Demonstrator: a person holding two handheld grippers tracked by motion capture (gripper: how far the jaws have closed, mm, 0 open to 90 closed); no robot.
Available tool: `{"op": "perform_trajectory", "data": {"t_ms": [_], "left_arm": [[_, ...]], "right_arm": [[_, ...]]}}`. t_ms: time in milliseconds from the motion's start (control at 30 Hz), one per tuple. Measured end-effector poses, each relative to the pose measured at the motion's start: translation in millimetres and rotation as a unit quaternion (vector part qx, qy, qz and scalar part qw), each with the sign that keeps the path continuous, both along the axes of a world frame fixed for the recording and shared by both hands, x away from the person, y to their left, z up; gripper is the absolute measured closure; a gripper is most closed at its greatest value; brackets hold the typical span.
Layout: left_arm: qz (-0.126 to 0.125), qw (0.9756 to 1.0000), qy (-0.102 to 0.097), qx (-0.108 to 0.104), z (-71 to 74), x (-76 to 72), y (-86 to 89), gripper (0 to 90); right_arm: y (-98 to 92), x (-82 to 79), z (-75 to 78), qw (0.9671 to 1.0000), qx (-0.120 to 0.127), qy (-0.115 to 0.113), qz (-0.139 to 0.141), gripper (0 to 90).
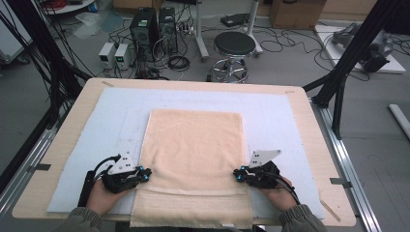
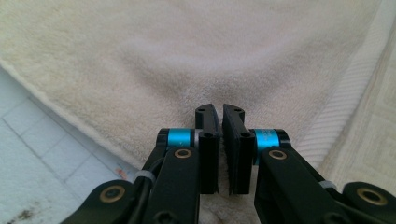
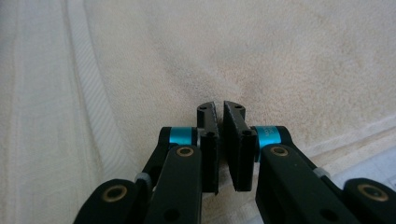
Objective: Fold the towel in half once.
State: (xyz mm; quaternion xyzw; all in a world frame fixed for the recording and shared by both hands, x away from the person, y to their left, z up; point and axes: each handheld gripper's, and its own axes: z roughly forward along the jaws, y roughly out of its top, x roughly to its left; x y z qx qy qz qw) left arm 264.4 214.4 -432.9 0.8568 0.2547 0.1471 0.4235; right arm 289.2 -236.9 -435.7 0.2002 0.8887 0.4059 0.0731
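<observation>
A cream towel (image 1: 193,154) lies flat on the table, its woven band near the front edge. My left gripper (image 1: 145,173) pinches the towel's left edge. In the left gripper view the left gripper (image 2: 220,112) has its jaws together, and the towel (image 2: 187,56) puckers toward the tips. At the towel's right edge sits my right gripper (image 1: 238,173). In the right gripper view the right gripper (image 3: 220,108) is likewise shut, with folds of the towel (image 3: 280,56) gathering at its pads. A hand holds each gripper from the near side.
The towel rests on a pale blue-white mat (image 1: 270,111) covering the wooden table (image 1: 314,159). Beyond the far edge stand a black stool (image 1: 234,46), computer towers (image 1: 145,29) and cables. Black frame posts (image 1: 345,63) rise at the right and left.
</observation>
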Motion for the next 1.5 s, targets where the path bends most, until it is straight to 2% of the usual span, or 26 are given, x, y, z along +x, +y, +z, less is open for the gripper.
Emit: {"op": "perform_trajectory", "data": {"t_ms": [67, 233, 400, 500, 667, 733, 767, 800, 833, 867, 1000, 1100, 1233, 1300, 1367, 1433, 1500], "left_arm": [[0.003, 0.9998, -0.007, -0.017, 6.5, -1.3, 1.7, 84.9], [0.007, 0.9987, -0.034, -0.036, 28.4, -6.1, 4.3, 84.8], [-0.004, 0.9976, -0.054, -0.042, 49.5, -20.6, 4.0, 84.8], [-0.012, 0.9977, -0.055, -0.038, 53.9, -34.2, 4.1, 84.8], [-0.029, 0.9976, -0.051, -0.037, 54.6, -63.9, 5.8, 84.8], [-0.042, 0.9978, -0.039, -0.033, 51.5, -73.4, 6.0, 83.5], [-0.045, 0.9979, -0.034, -0.032, 48.6, -78.2, 5.2, 80.7], [-0.047, 0.998, -0.032, -0.027, 45.5, -81.9, 5.2, 73.5], [-0.048, 0.9982, -0.026, -0.024, 42.8, -84.0, 6.4, 66.9], [-0.045, 0.9985, -0.022, -0.023, 40.4, -84.7, 8.1, 64.4], [-0.02, 0.9993, -0.013, -0.028, 34.5, -77.7, 16.9, 62.2], [-0.012, 0.9995, -0.013, -0.028, 32.3, -71.6, 18.5, 60.4], [-0.028, 0.9992, -0.012, -0.028, 27.4, -67.0, 12.0, 59.1], [-0.038, 0.999, -0.012, -0.022, 22.1, -64.8, 6.6, 57.3], [-0.051, 0.9985, 0.0, -0.016, 15.8, -61.5, 1.9, 55.5], [-0.066, 0.9978, 0.009, -0.005, 9.3, -58.6, -1.6, 54.9], [-0.078, 0.9967, 0.022, 0.01, 2.5, -55.6, -4.1, 55.0]], "right_arm": [[-2.0, -0.3, 3.9, 1.0, 0.009, -0.002, 0.0, 85.4], [-7.9, -1.9, 20.7, 0.9993, 0.034, -0.014, -0.001, 85.4], [-14.4, -11.2, 43.3, 0.9984, 0.047, -0.032, 0.005, 85.4], [-17.0, -23.5, 55.4, 0.9979, 0.051, -0.038, 0.015, 85.3], [-18.6, -50.3, 66.4, 0.9972, 0.051, -0.043, 0.035, 85.3], [-19.8, -61.0, 67.9, 0.9969, 0.056, -0.038, 0.04, 84.8], [-20.3, -65.5, 67.2, 0.997, 0.056, -0.031, 0.045, 83.7], [-20.6, -69.6, 65.6, 0.997, 0.054, -0.026, 0.049, 79.1], [-21.1, -72.2, 62.9, 0.9971, 0.052, -0.022, 0.051, 72.9], [-21.5, -73.2, 59.4, 0.9972, 0.052, -0.013, 0.053, 66.1], [-22.9, -71.1, 46.2, 0.998, 0.047, 0.005, 0.041, 64.0], [-20.7, -66.9, 40.5, 0.9983, 0.04, 0.006, 0.041, 61.9], [-16.1, -62.4, 33.5, 0.9984, 0.029, 0.005, 0.049, 61.8], [-13.0, -59.4, 27.9, 0.9979, 0.028, 0.01, 0.057, 60.6], [-10.4, -55.5, 21.3, 0.9978, 0.028, 0.019, 0.057, 60.4], [-8.3, -51.3, 13.0, 0.9977, 0.027, 0.022, 0.058, 61.0], [-5.0, -49.2, 3.3, 0.997, 0.018, 0.036, 0.066, 63.0]]}}
